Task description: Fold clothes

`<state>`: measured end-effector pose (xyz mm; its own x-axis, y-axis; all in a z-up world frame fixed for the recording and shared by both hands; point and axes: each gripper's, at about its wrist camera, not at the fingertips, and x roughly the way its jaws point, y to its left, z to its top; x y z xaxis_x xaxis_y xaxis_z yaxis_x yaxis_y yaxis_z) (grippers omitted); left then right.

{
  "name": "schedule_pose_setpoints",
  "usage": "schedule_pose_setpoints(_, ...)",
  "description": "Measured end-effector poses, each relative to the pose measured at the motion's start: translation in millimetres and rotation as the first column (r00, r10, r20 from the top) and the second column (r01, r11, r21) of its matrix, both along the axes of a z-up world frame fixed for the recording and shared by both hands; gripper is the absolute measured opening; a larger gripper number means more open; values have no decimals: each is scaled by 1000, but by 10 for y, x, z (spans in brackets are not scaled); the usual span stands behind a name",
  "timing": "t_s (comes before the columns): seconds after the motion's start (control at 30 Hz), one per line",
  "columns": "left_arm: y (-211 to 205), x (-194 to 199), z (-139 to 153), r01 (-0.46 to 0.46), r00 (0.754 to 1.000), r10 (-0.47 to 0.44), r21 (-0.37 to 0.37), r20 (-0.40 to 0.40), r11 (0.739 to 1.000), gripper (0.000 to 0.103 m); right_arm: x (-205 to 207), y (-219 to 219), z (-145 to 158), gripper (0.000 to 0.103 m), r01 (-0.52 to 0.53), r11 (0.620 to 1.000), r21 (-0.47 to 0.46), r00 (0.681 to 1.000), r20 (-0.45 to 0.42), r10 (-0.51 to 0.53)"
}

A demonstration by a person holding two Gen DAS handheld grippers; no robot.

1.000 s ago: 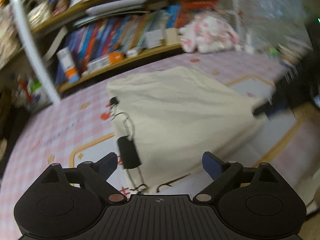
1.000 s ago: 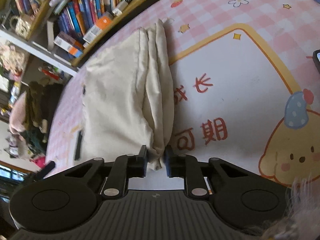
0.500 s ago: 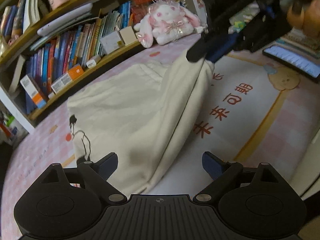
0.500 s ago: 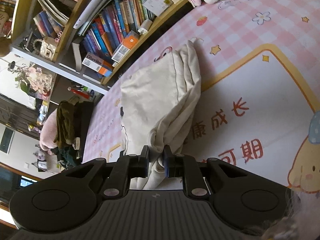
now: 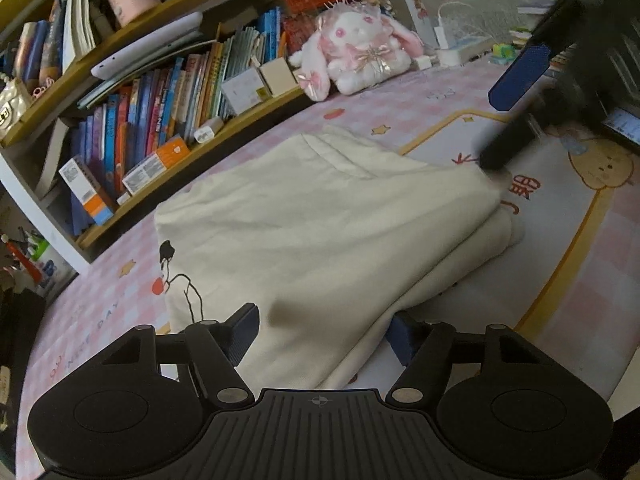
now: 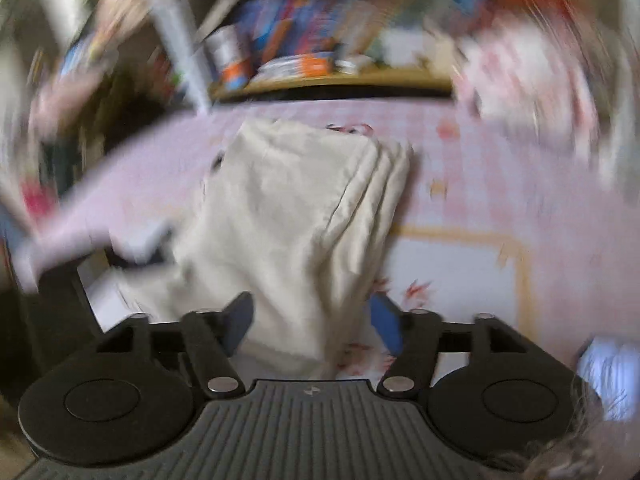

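A cream garment [image 5: 320,224] with a small black cartoon print lies folded in layers on the pink checked mat. My left gripper [image 5: 324,330] is open, its fingers either side of the garment's near corner. My right gripper [image 6: 310,320] is open in its own blurred view, with the garment's [image 6: 304,216] folded end between its fingers. In the left wrist view the right gripper [image 5: 516,120] hovers at the garment's far right corner, its blue pads apart.
A bookshelf [image 5: 172,120] full of books runs along the back edge. A pink plush rabbit [image 5: 360,52] sits at the back. The mat [image 5: 560,216] has a white panel with red characters and a cartoon bear. A tablet [image 5: 624,128] lies at far right.
My right gripper has opened and let go of the garment's edge, which has dropped flat onto the fold. My left gripper has closed in on the near corner. The right view is swinging fast.
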<state>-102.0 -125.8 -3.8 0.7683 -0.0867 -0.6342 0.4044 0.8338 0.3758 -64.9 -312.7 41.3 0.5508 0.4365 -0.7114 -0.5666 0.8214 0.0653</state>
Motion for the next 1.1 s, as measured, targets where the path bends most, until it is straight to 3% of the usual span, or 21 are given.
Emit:
schedule_pose_setpoints(0.07,23,22,14,-3,1000,3,-19,-2,1000,69,-100,132,-88,75,-128,977,-171,986,82,144)
schedule_pose_setpoints(0.17,62,45,51,-18,1000,18,-56,-5,998,69,-219,311,-241,77,-253,897,-363,933,155,326)
schedule_pose_setpoints(0.27,98,63,93,-35,999,34,-92,-7,995,69,-329,484,-395,79,-346,808,-476,856,191,480)
schedule_pose_setpoints(0.43,152,46,116,-55,998,54,-131,-12,990,69,-443,738,-677,78,-393,698,-598,760,217,613)
schedule_pose_setpoints(0.53,156,-19,56,-36,999,36,-80,-5,996,70,-412,790,-789,66,-362,666,-652,745,227,627)
schedule_pose_setpoints(0.57,148,-54,26,-23,1000,23,-41,1,999,70,-393,789,-796,47,-357,661,-660,744,226,628)
schedule_pose_setpoints(0.6,140,-90,-4,-9,1000,9,-2,7,1000,70,-370,784,-785,35,-354,658,-665,748,221,626)
schedule_pose_setpoints(0.7,132,-195,-130,25,999,-30,147,32,989,71,-326,788,-708,26,-355,667,-656,753,222,619)
schedule_pose_setpoints(0.87,183,-290,-261,61,991,-99,345,95,937,69,-298,794,-605,23,-344,674,-654,757,232,611)
schedule_pose_setpoints(1.03,228,-316,-315,89,980,-160,451,121,888,68,-294,792,-633,23,-347,659,-668,760,211,614)
schedule_pose_setpoints(1.07,225,-328,-326,104,977,-178,463,119,880,64,-301,792,-647,24,-349,655,-670,760,206,616)
schedule_pose_setpoints(1.1,217,-343,-343,124,974,-199,475,111,871,52,-309,792,-662,26,-351,651,-673,760,201,618)
